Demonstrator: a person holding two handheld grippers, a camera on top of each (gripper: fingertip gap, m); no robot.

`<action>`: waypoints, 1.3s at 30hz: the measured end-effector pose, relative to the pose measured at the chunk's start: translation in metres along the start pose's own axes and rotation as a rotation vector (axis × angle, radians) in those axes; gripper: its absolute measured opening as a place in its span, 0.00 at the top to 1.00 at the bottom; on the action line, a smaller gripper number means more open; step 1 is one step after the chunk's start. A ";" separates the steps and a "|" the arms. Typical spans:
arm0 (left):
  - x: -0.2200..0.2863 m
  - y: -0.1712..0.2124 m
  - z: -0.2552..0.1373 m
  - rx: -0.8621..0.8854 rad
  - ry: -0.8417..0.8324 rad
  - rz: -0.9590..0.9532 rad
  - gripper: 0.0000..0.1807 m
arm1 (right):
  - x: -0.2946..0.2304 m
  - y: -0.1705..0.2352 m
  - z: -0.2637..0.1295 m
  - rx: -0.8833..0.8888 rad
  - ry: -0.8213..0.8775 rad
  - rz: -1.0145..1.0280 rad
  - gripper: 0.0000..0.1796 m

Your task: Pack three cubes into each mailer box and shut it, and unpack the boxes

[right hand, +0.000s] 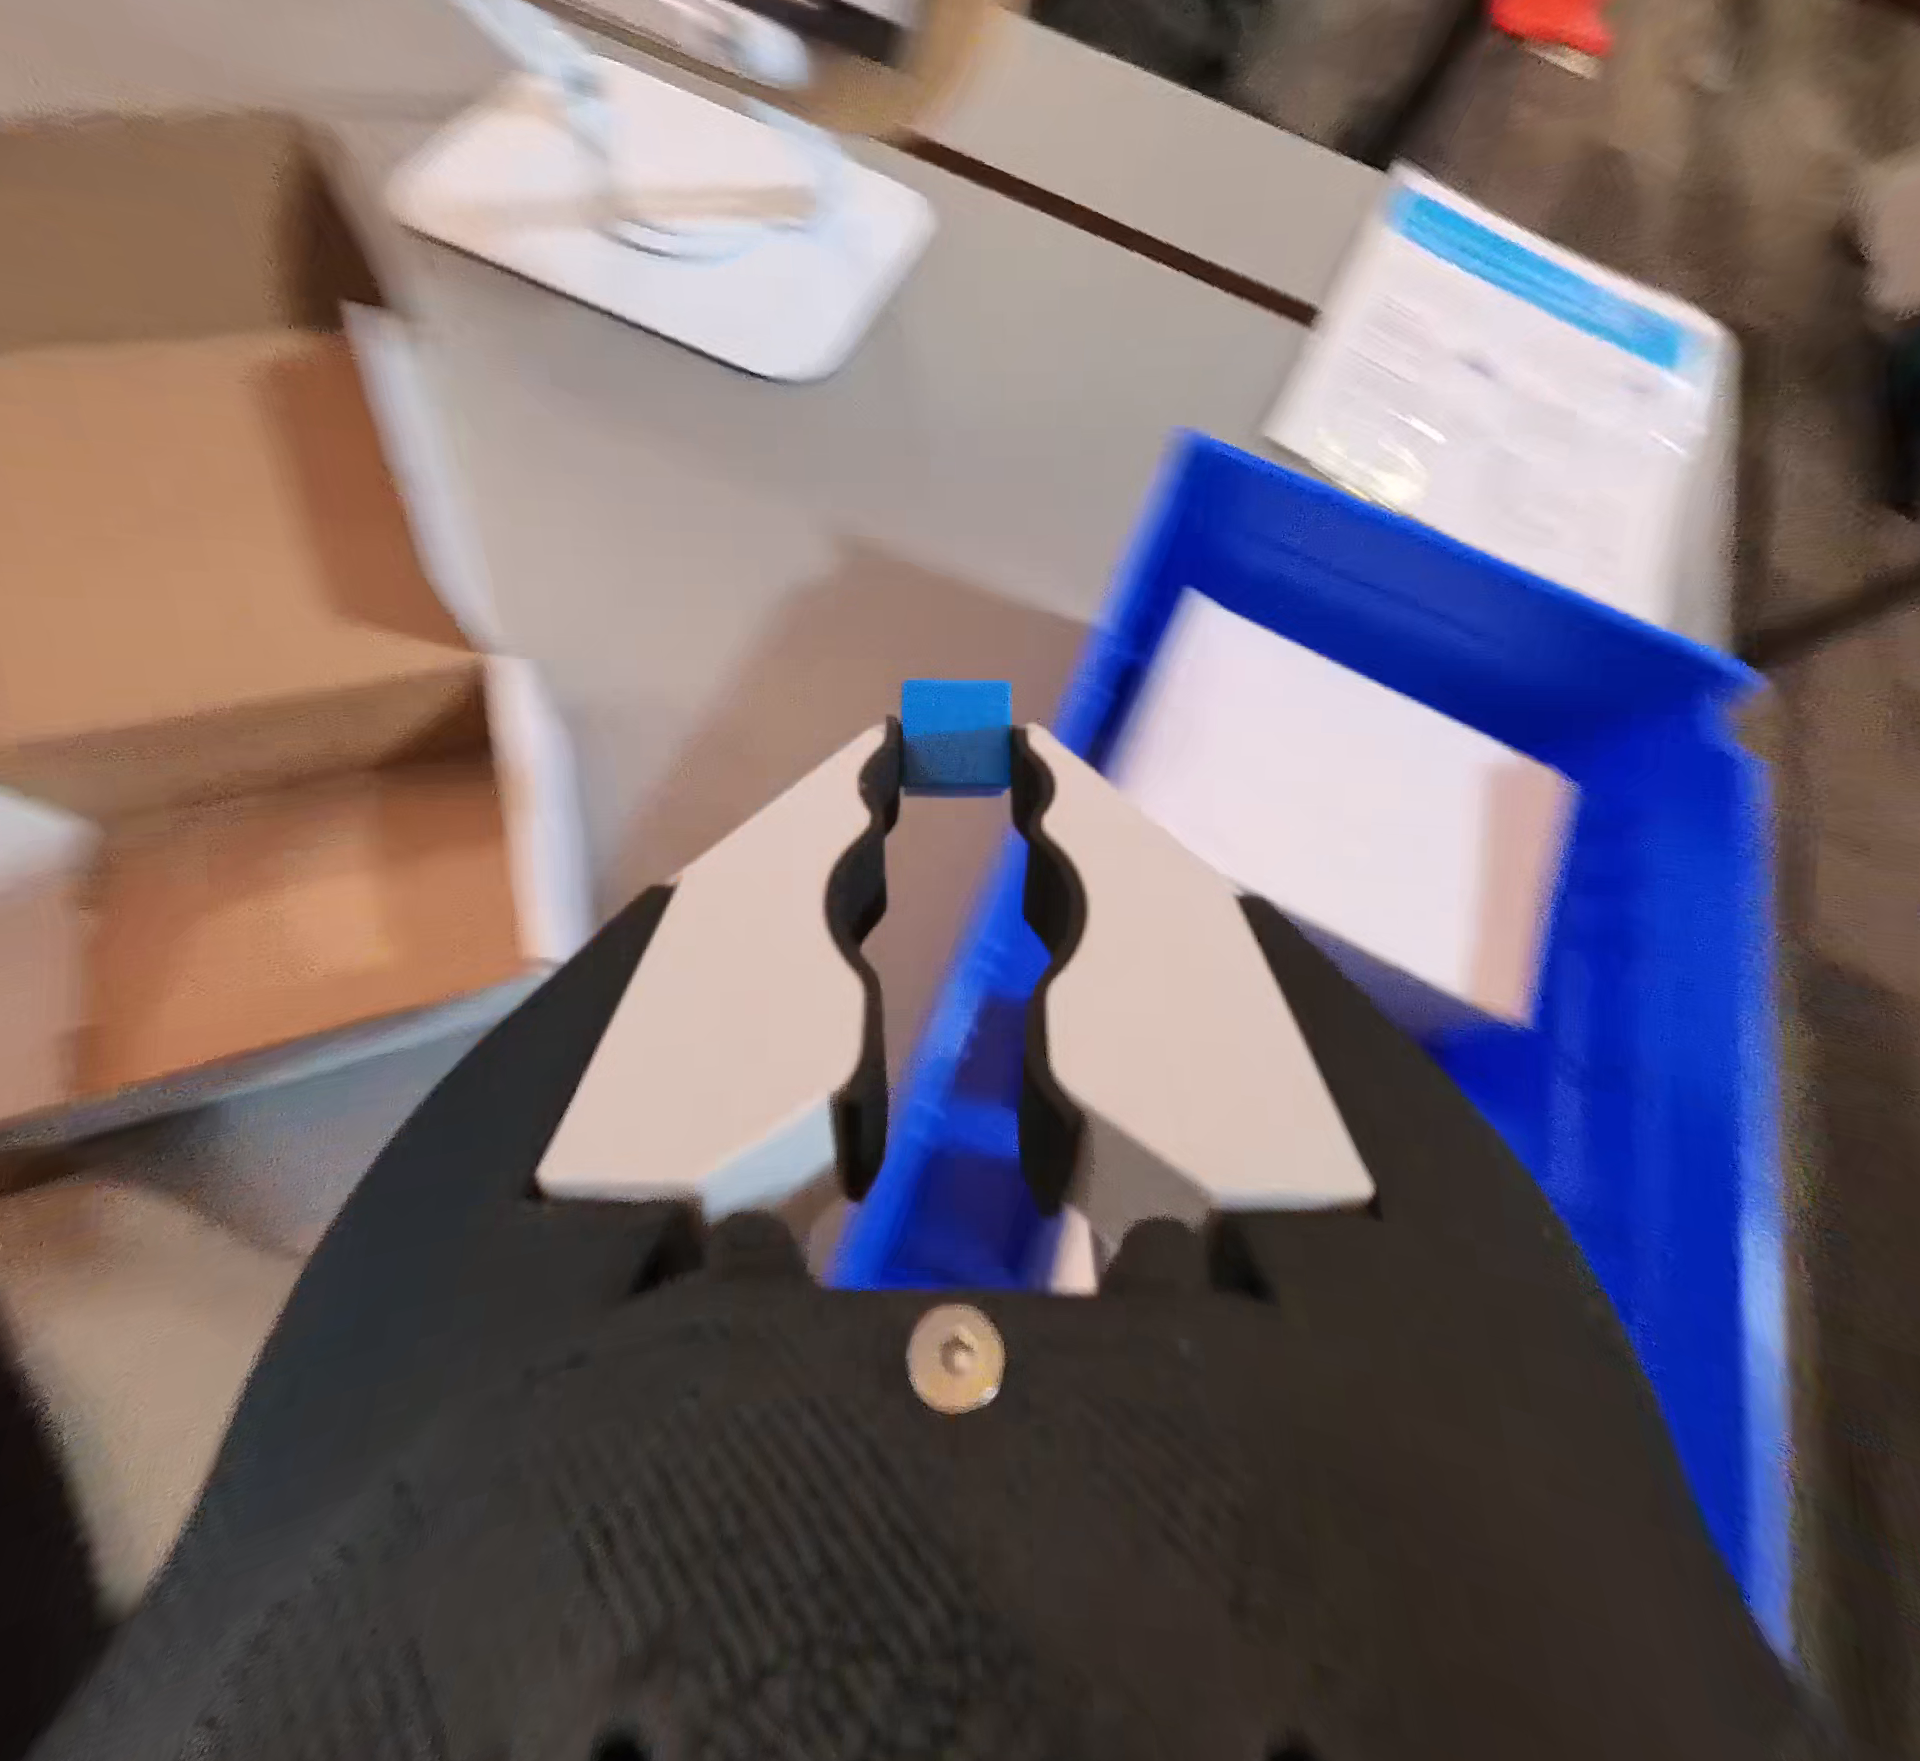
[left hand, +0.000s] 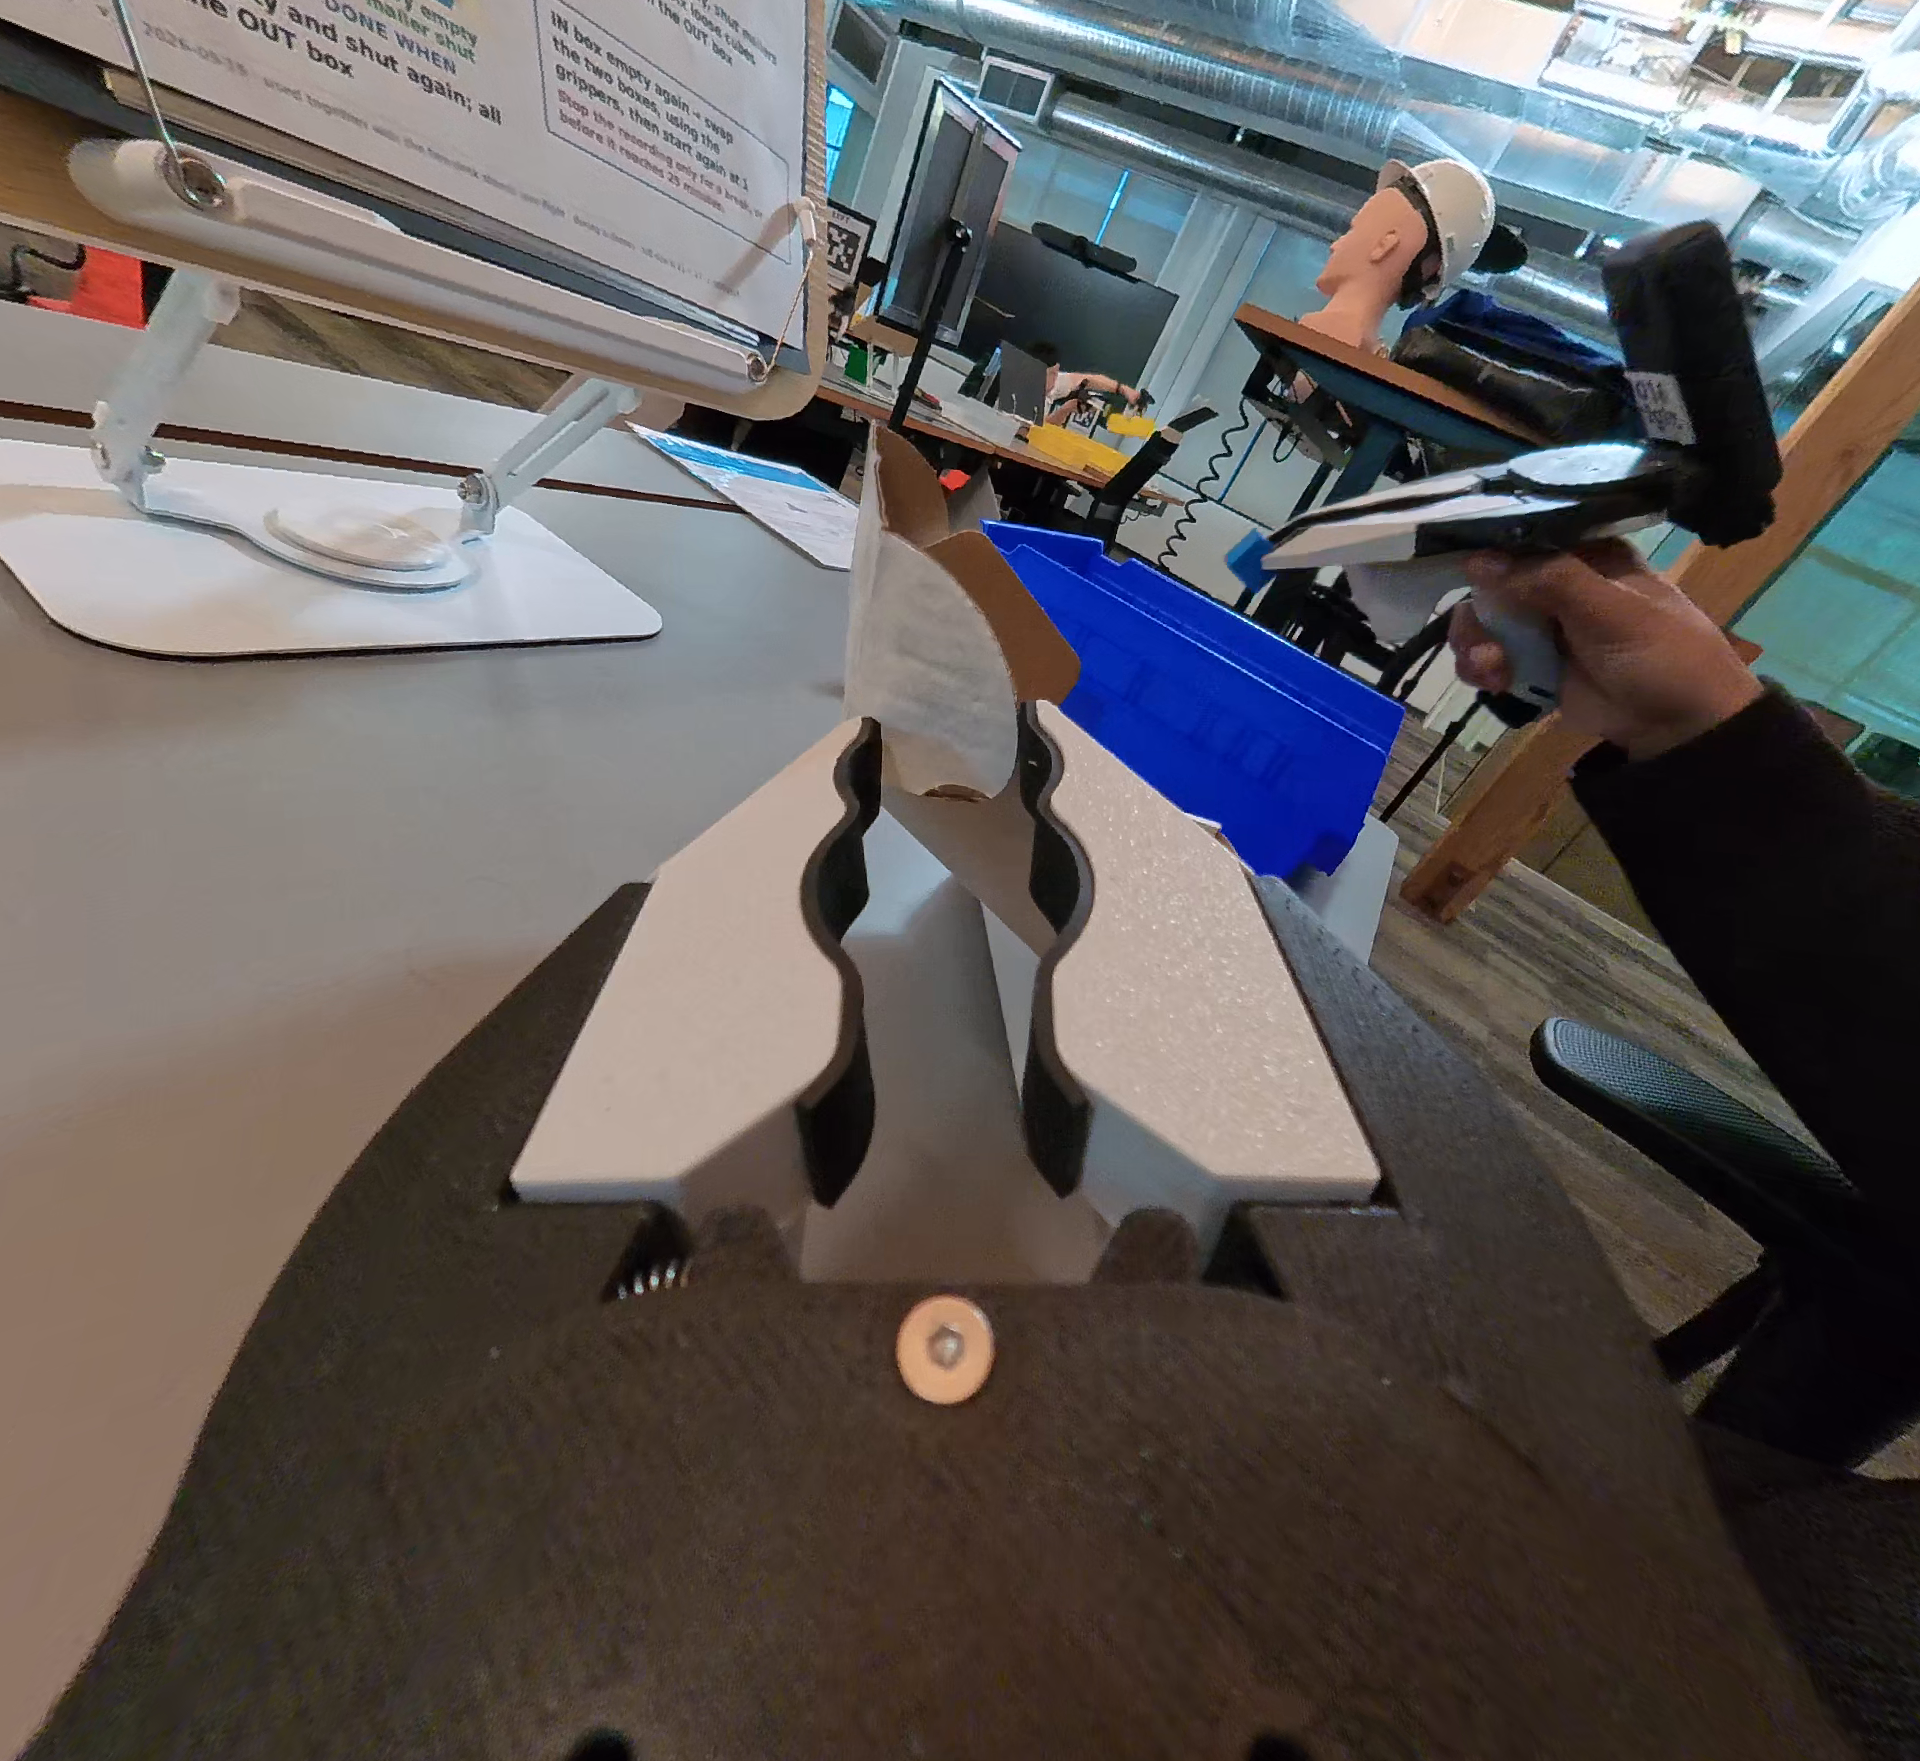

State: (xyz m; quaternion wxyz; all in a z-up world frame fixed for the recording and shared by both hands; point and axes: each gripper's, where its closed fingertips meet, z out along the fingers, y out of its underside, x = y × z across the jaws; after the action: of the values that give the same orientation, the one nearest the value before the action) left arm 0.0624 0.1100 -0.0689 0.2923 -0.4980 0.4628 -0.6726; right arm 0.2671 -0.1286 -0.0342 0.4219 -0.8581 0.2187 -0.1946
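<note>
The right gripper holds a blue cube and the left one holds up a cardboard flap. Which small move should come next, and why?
Probably lower the right gripper toward the blue bin and release the blue cube there. The cube is pinched at the fingertips right beside the bin, while the left gripper holds the cardboard flap up.

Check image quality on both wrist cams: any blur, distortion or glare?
Left wrist view: sharp, strong wide-angle bending at the edges, even indoor light; the left gripper with the mailer flap reads clearly. Right wrist view: heavy motion blur over the blue bin, the brown cardboard box and the table; only the right gripper and its blue cube stay crisp. No strong glare in either.
</note>
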 end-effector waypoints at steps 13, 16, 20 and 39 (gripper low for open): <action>0.004 0.001 0.002 0.001 0.007 0.014 0.86 | 0.149 0.174 0.020 -0.413 0.361 0.232 0.89; 0.003 0.001 0.002 0.001 0.007 0.010 0.87 | 0.147 0.179 0.023 -0.435 0.357 0.233 0.89; 0.003 0.001 0.002 -0.001 0.008 0.010 0.87 | 0.147 0.169 0.019 -0.405 0.367 0.225 0.81; 0.002 -0.002 0.000 0.007 0.003 0.024 0.86 | -0.123 -0.008 0.022 0.030 -0.256 -0.228 0.78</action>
State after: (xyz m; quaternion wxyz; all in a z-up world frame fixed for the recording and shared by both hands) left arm 0.0617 0.1092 -0.0666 0.3011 -0.4904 0.4670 -0.6714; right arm 0.1780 -0.0437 -0.0588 0.4341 -0.8888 0.0615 -0.1337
